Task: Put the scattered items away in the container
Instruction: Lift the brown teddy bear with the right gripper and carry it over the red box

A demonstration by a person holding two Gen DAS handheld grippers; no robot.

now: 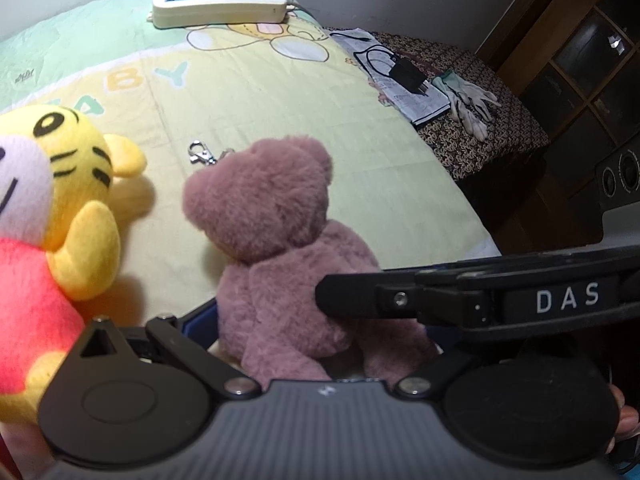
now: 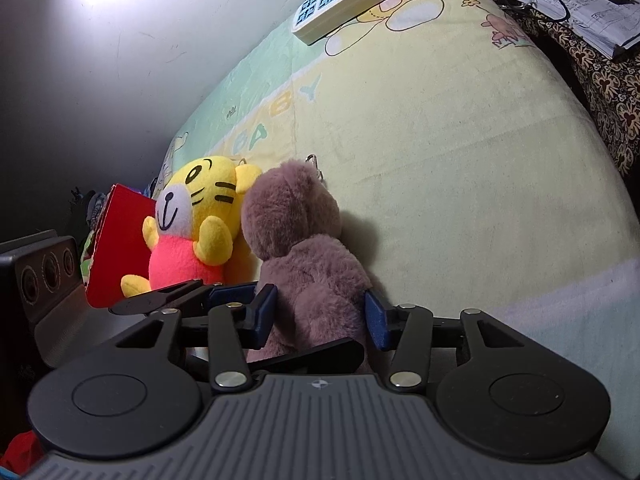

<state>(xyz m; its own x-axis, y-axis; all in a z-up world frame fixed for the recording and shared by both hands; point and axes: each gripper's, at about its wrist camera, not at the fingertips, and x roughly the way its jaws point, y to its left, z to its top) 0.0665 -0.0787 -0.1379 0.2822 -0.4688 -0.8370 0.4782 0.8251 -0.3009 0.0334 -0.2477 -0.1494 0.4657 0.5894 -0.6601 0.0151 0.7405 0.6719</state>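
A mauve plush bear point(image 1: 276, 240) sits upright with its back to both cameras on a yellow baby blanket point(image 1: 360, 152), a metal clasp point(image 1: 201, 153) at its head. My right gripper point(image 2: 320, 312) is shut on the bear point(image 2: 304, 248), a blue pad point(image 2: 265, 307) pressing into the fur on each side of its body. My left gripper point(image 1: 316, 328) stands open and wide around the bear's lower body. A yellow tiger plush point(image 1: 60, 208) in a pink shirt leans next to the bear, against a red box point(image 2: 120, 240).
A white power strip point(image 1: 220, 0) lies at the blanket's far end. To the right, on a patterned cloth, are a notebook with a black charger point(image 1: 404, 76) and pale gloves point(image 1: 472, 100). A dark speaker point(image 2: 44, 272) stands left of the red box.
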